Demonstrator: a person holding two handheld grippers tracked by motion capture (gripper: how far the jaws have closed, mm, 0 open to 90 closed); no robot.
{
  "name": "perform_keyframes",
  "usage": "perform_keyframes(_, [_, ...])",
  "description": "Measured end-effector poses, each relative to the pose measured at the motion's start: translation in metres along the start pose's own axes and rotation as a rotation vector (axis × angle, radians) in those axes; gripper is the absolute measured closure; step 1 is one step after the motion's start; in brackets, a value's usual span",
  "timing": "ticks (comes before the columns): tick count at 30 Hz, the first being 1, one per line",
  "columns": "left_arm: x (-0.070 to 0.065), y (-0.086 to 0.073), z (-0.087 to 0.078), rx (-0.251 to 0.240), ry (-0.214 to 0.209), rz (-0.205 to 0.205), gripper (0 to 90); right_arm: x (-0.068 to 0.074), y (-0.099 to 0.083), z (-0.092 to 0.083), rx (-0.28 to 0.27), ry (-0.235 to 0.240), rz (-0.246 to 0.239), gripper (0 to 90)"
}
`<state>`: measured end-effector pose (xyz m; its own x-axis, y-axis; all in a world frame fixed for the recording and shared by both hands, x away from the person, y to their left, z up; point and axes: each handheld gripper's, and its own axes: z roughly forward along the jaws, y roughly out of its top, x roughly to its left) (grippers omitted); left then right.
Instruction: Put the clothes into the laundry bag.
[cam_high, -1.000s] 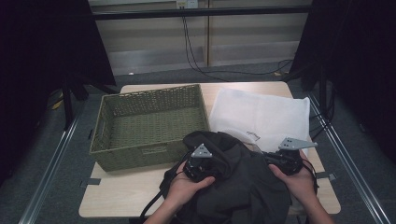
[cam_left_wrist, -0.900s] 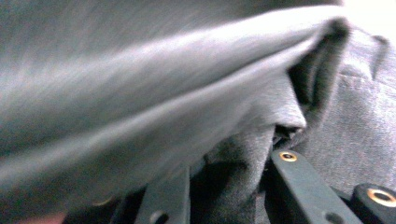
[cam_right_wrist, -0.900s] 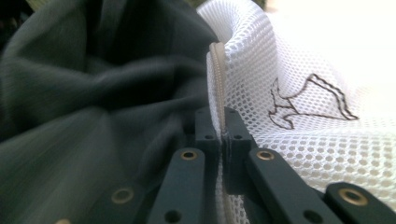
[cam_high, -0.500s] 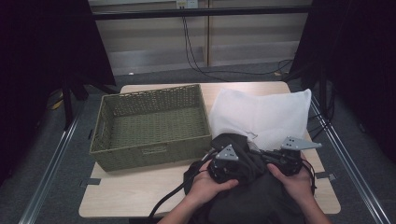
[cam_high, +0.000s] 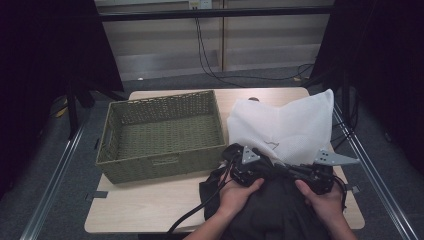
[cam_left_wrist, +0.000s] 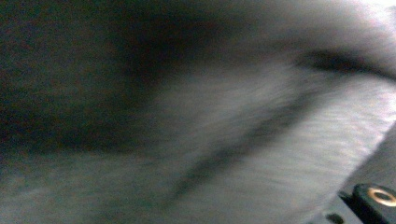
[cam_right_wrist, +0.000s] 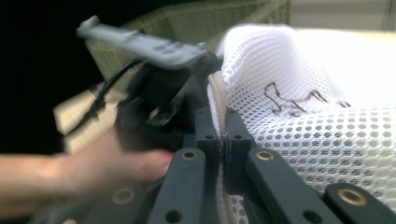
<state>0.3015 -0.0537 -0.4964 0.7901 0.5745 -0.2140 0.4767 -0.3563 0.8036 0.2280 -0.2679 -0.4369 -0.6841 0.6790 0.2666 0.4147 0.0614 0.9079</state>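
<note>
A white mesh bag (cam_high: 285, 125) lies at the table's right, its near edge lifted. My right gripper (cam_right_wrist: 219, 130) is shut on the bag's beige rim, and the mesh (cam_right_wrist: 327, 93) billows up behind the jaws. A dark garment (cam_high: 270, 210) is heaped at the table's front edge under both hands. My left gripper (cam_high: 252, 167) sits at the bag's mouth, close beside the right gripper (cam_high: 305, 172), and is shut on the garment. In the left gripper view, blurred grey and dark cloth (cam_left_wrist: 196, 130) presses right up to the camera. The left gripper (cam_right_wrist: 154, 88) also appears in the right gripper view.
An empty green woven basket (cam_high: 160, 135) stands on the left half of the wooden table (cam_high: 150, 200), its near wall close to my left hand. Black cables trail off the front edge. Metal rails run along both sides of the table.
My left gripper has slid right, dragging the dark garment toward the bag's mouth. My right gripper has lifted the bag's edge, so the mesh now stands up.
</note>
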Motion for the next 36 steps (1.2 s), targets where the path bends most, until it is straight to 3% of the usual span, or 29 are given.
perform_keyframes(1, [0.007, -0.002, 0.003, 0.016, -0.016, -0.06, 75.9, 0.0, 0.0, 0.0, 0.0, 0.0, 0.0, 87.9])
perform_keyframes(2, [0.008, -0.002, 0.003, 0.002, -0.035, -0.092, 75.2, 0.001, -0.002, 0.004, 0.04, -0.037, -0.029, 87.9])
perform_keyframes(4, [0.003, 0.0, -0.005, 0.031, -0.049, -0.017, 71.7, -0.001, -0.006, 0.009, 0.094, -0.1, -0.049, 87.8])
perform_keyframes(5, [-0.004, -0.001, -0.019, 0.049, -0.064, 0.057, 65.5, -0.007, -0.008, 0.006, 0.078, -0.125, -0.013, 87.7])
perform_keyframes(7, [-0.008, -0.002, -0.038, 0.031, -0.112, 0.077, 50.4, -0.011, -0.007, 0.003, 0.063, -0.162, 0.007, 87.6])
perform_keyframes(8, [-0.008, -0.002, -0.038, 0.031, -0.112, 0.077, 44.3, -0.011, -0.007, 0.003, 0.063, -0.162, 0.007, 87.6])
perform_keyframes(10, [-0.012, -0.003, -0.061, -0.02, -0.124, 0.137, 38.6, -0.016, -0.008, 0.002, 0.046, -0.163, 0.026, 87.5])
perform_keyframes(11, [-0.011, -0.004, -0.083, -0.057, -0.103, 0.197, 31.9, -0.016, -0.007, 0.001, 0.042, -0.169, 0.019, 87.3])
perform_keyframes(12, [-0.011, -0.004, -0.083, -0.057, -0.103, 0.197, 27.8, -0.015, -0.007, 0.001, 0.042, -0.173, 0.009, 87.3])
perform_keyframes(13, [-0.001, -0.006, -0.097, -0.054, -0.056, 0.172, 24.1, -0.013, -0.006, 0.001, 0.039, -0.174, 0.002, 87.3])
perform_keyframes(14, [-0.001, -0.006, -0.097, -0.054, -0.056, 0.172, 20.5, -0.012, -0.005, 0.001, 0.038, -0.172, -0.011, 87.3])
perform_keyframes(15, [0.013, -0.011, -0.104, -0.067, -0.027, 0.126, 19.0, -0.011, -0.004, 0.002, 0.035, -0.176, -0.014, 87.2])
perform_keyframes(17, [0.02, -0.015, -0.103, -0.066, -0.006, 0.098, 17.7, -0.011, -0.004, 0.002, 0.032, -0.178, -0.015, 87.2])
perform_keyframes(19, [0.03, -0.021, -0.086, 0.028, -0.137, 0.032, 22.0, -0.009, -0.003, 0.005, 0.028, -0.173, -0.017, 87.2])
perform_keyframes(20, [0.031, -0.023, -0.074, 0.091, -0.206, -0.007, 17.8, -0.008, -0.003, 0.006, 0.031, -0.167, -0.019, 87.2])
perform_keyframes(21, [0.031, -0.027, -0.062, 0.129, -0.282, -0.038, 18.3, -0.007, -0.003, 0.007, 0.035, -0.167, -0.019, 87.2])
perform_keyframes(22, [0.031, -0.027, -0.062, 0.129, -0.282, -0.038, 19.5, -0.007, -0.003, 0.007, 0.035, -0.167, -0.019, 87.2])
perform_keyframes(23, [0.024, -0.032, -0.047, 0.164, -0.326, -0.041, 20.3, -0.006, -0.003, 0.009, 0.034, -0.157, -0.02, 87.2])
perform_keyframes(24, [0.024, -0.032, -0.047, 0.164, -0.326, -0.041, 25.6, -0.006, -0.003, 0.009, 0.034, -0.157, -0.02, 87.2])
perform_keyframes(25, [0.016, -0.03, -0.041, 0.152, -0.36, -0.031, 31.6, -0.006, -0.004, 0.011, 0.031, -0.133, -0.012, 87.3])
perform_keyframes(26, [0.016, -0.03, -0.041, 0.152, -0.36, -0.031, 38.6, -0.006, -0.005, 0.012, 0.03, -0.124, -0.005, 87.3])
perform_keyframes(27, [0.01, -0.026, -0.038, 0.149, -0.343, 0.024, 49.4, -0.006, -0.005, 0.014, 0.028, -0.109, 0.0, 87.3])
perform_keyframes(28, [0.01, -0.026, -0.038, 0.149, -0.343, 0.024, 64.9, -0.006, -0.006, 0.015, 0.029, -0.103, -0.002, 87.3])
perform_keyframes(29, [0.003, -0.023, -0.035, 0.13, -0.349, 0.076, 77.7, -0.005, -0.006, 0.016, 0.031, -0.096, -0.004, 87.3])
perform_keyframes(31, [0.0, -0.021, -0.034, 0.109, -0.363, 0.077, 84.2, -0.002, -0.004, 0.017, 0.024, -0.087, -0.02, 87.3])
perform_keyframes(32, [-0.003, -0.018, -0.034, 0.081, -0.374, 0.075, 84.2, -0.002, -0.004, 0.017, 0.024, -0.087, -0.02, 87.3])
perform_keyframes(33, [-0.006, -0.012, -0.036, -0.008, -0.418, 0.049, 85.2, 0.001, -0.003, 0.014, 0.014, -0.082, -0.03, 87.3])
perform_keyframes(35, [-0.006, -0.001, -0.043, -0.131, -0.455, -0.003, 85.4, 0.005, 0.001, 0.007, -0.013, -0.082, -0.038, 87.3])
perform_keyframes(36, [-0.006, -0.001, -0.043, -0.131, -0.455, -0.003, 85.4, 0.005, 0.001, 0.007, -0.013, -0.082, -0.038, 87.3])
